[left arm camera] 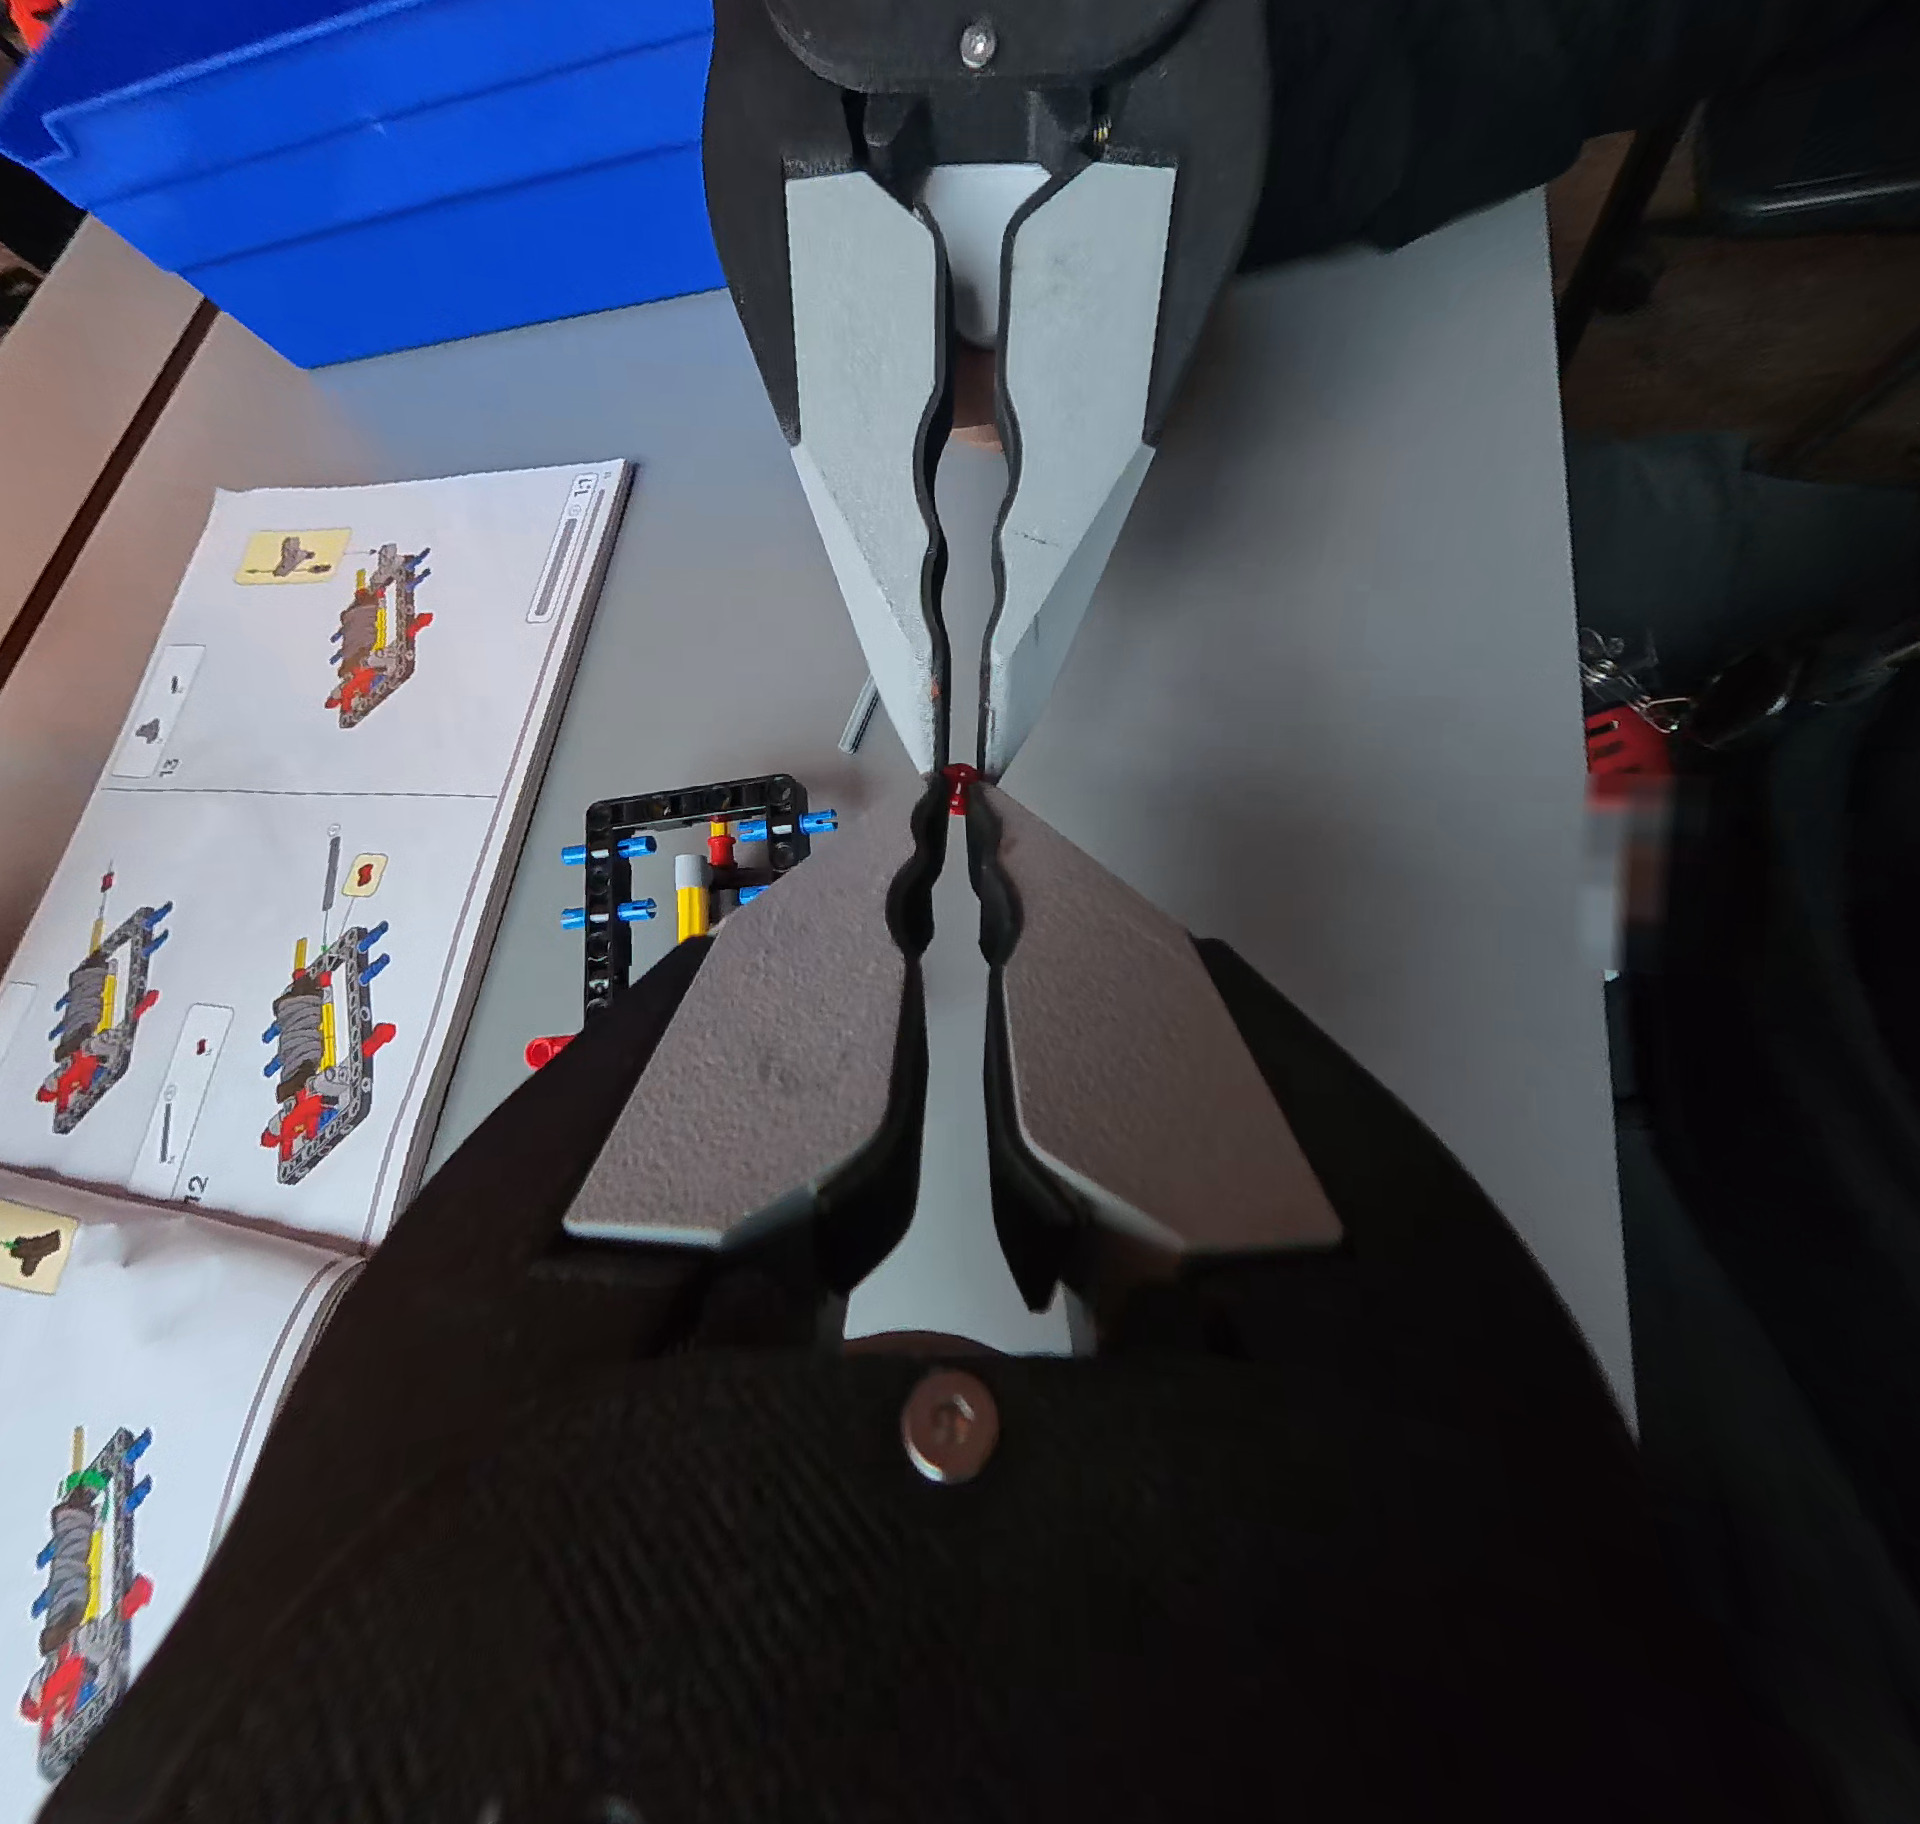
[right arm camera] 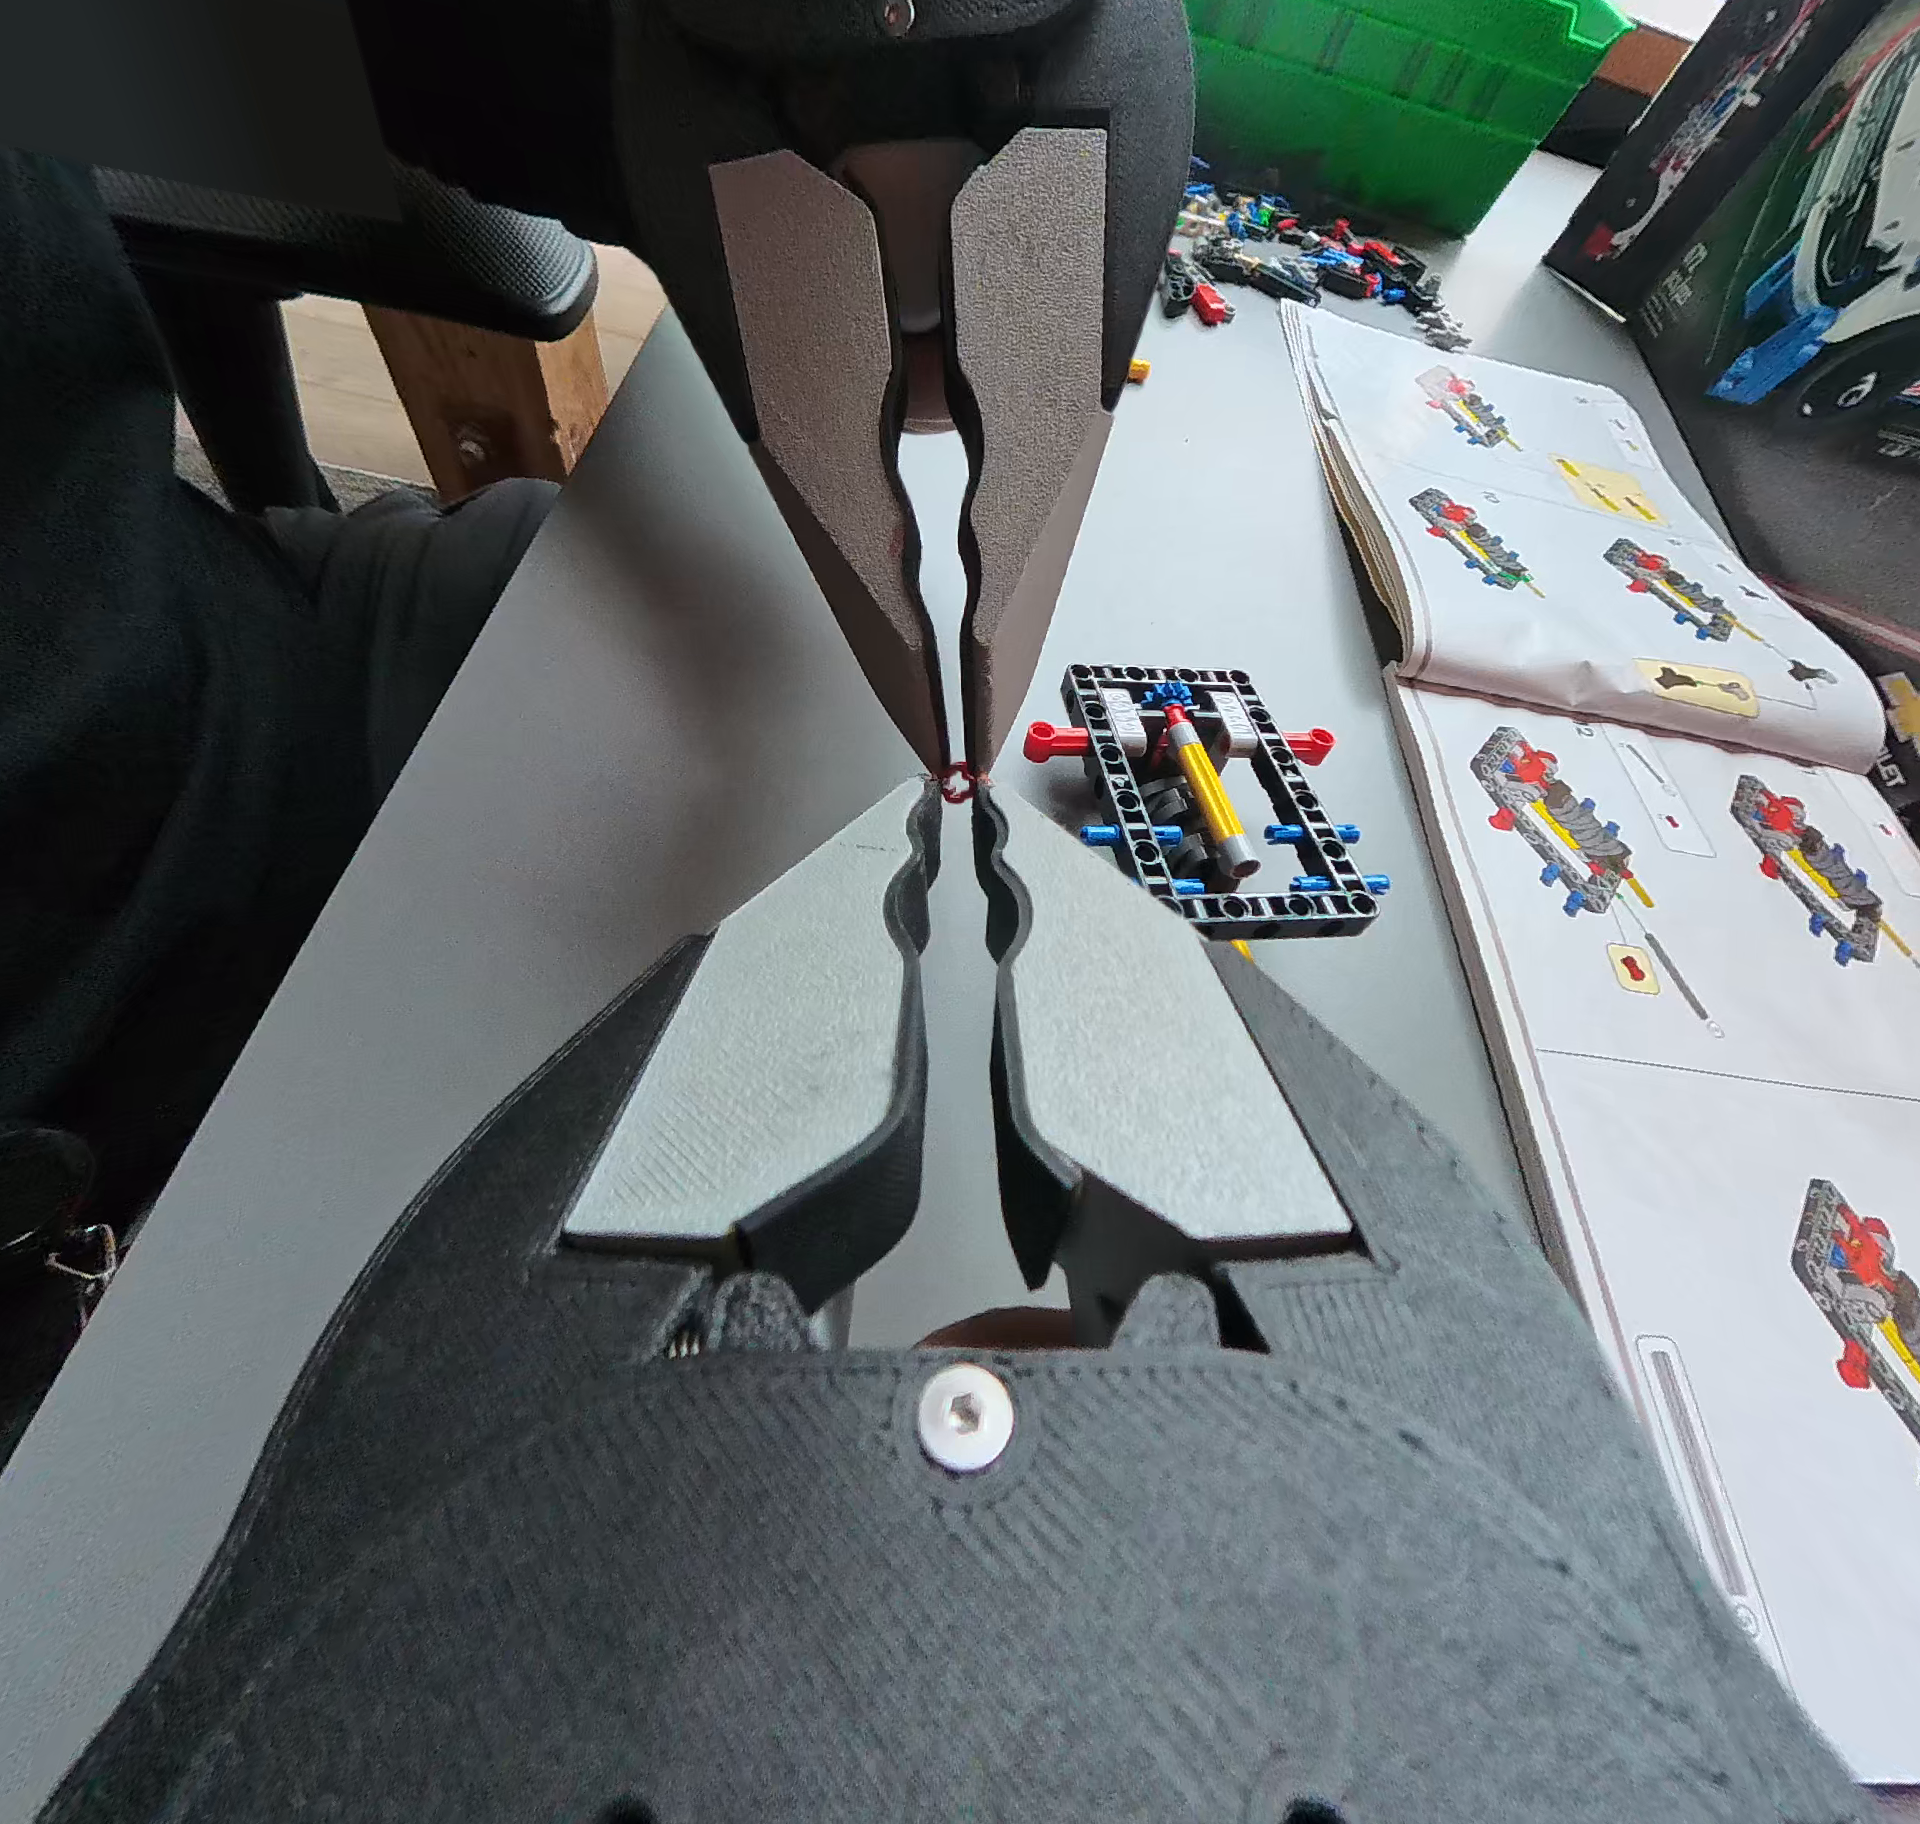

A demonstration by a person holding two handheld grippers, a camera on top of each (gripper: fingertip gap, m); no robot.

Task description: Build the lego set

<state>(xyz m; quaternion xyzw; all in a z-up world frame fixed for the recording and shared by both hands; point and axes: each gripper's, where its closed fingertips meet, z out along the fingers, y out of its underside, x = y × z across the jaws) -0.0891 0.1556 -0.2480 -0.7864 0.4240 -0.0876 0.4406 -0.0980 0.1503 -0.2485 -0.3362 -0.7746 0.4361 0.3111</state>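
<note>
From my left claw's view, the open instruction booklet on the table carries small printed step numbers beside its build drawings, turned sideways to me, and a page number in a box at its far corner. From my right claw's view the same booklet shows those numbers too small to make out. The dark set box standing behind it bears printed lettering and logos, mostly blurred. I see no other writing.

matt grey table; glossy plastic frame; paper booklet; rough-textured printed left gripper.
</note>
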